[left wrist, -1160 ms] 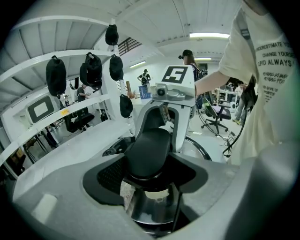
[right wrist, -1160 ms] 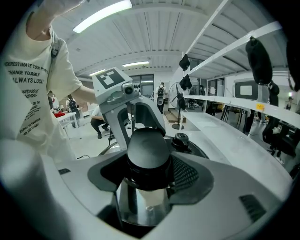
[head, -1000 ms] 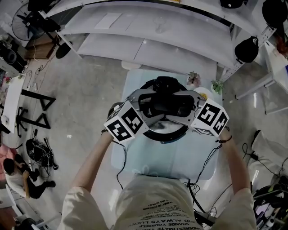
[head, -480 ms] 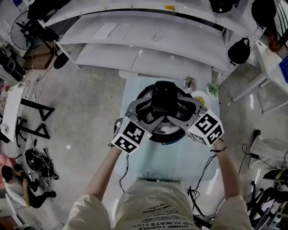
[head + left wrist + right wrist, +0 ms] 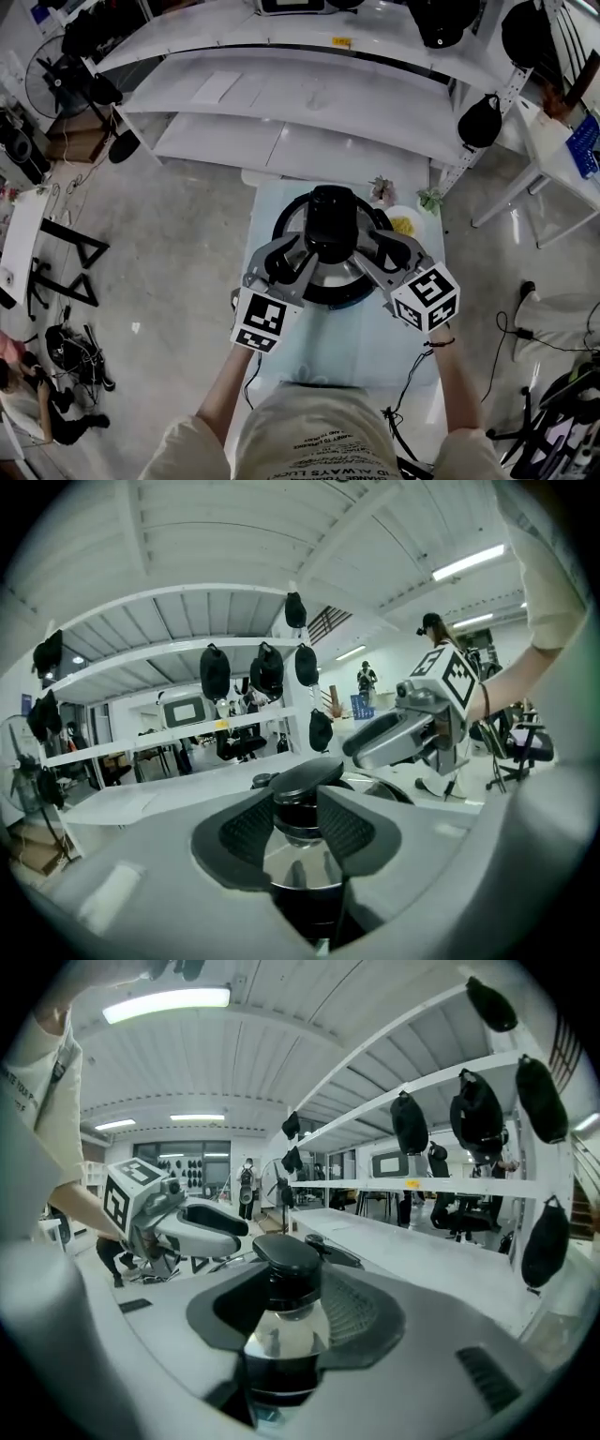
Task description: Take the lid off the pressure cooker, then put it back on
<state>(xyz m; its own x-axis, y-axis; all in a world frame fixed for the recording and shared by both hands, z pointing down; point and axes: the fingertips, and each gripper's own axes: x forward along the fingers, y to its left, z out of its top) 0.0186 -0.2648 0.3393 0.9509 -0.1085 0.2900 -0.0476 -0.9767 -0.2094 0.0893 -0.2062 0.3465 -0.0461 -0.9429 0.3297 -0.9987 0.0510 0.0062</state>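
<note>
While the lid sits on the pressure cooker mid-worktop, the left hand-held gripper and right hand-held gripper, jaws just closed in, pinch its left knob and right knob. Uneven pulls would likely tilt and jam the lid, or slip a pad off.

Lid of the pressure cooker: bare polished metal, mirror-bright, with clear reflections in both gripper views.
Knob on top of the cooker: black plastic, smooth, semi-gloss cap.
Left gripper and right gripper, either side of the cooker: light grey plastic shells, matt.
Pads beside the knob: black, rubbery-looking, matt, fine cross-hatched texture.
Marker cubes: matt white faces, black print.
Table under the cooker: pale, smooth, slight sheen.
Floor left of the cooker: grey, mottled, concrete-like.
Shirt, nearer the camera than the cooker: pale printed cloth.
</note>
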